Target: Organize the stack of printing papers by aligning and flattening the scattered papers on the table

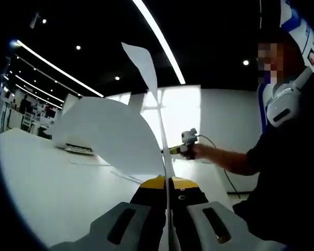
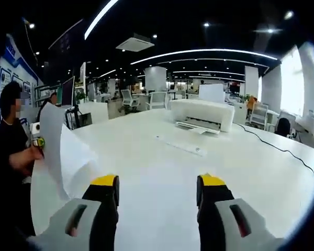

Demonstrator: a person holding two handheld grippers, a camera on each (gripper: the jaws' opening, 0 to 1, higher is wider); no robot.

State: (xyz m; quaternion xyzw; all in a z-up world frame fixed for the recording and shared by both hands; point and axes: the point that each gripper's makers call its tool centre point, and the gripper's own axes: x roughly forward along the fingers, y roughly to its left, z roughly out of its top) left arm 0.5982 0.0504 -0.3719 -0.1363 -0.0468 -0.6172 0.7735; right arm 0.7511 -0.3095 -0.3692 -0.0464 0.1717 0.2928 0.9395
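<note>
The left tongs are pinched tight on a few sheets of printing paper, whose edge runs straight up between the closed yellow-tipped jaws in the left gripper view. Up off the white bench, the sheets fan out: one broad sheet bellies to the left, while a narrower one curls high toward the ceiling lights. Beyond the paper in that same view a person's hand grips the right tongs, whose yellow tip lies just at the paper's right edge; I cannot tell from here whether it touches. The right gripper view tells that part better: the right tongs stand wide apart with nothing between the jaws, only bare bench ahead of them. Off at the left of that view the paper shows again as a pale curved sheet rising from the bench edge, beside a person's hand and what seems to be the yellow tip of the left tongs. A white printer sits farther back on the bench with its tray toward us, a flat white strip lies in front of it, and a dark cable trails over the right side. In the left gripper view the printer is partly hidden behind the bulging sheet.
</note>
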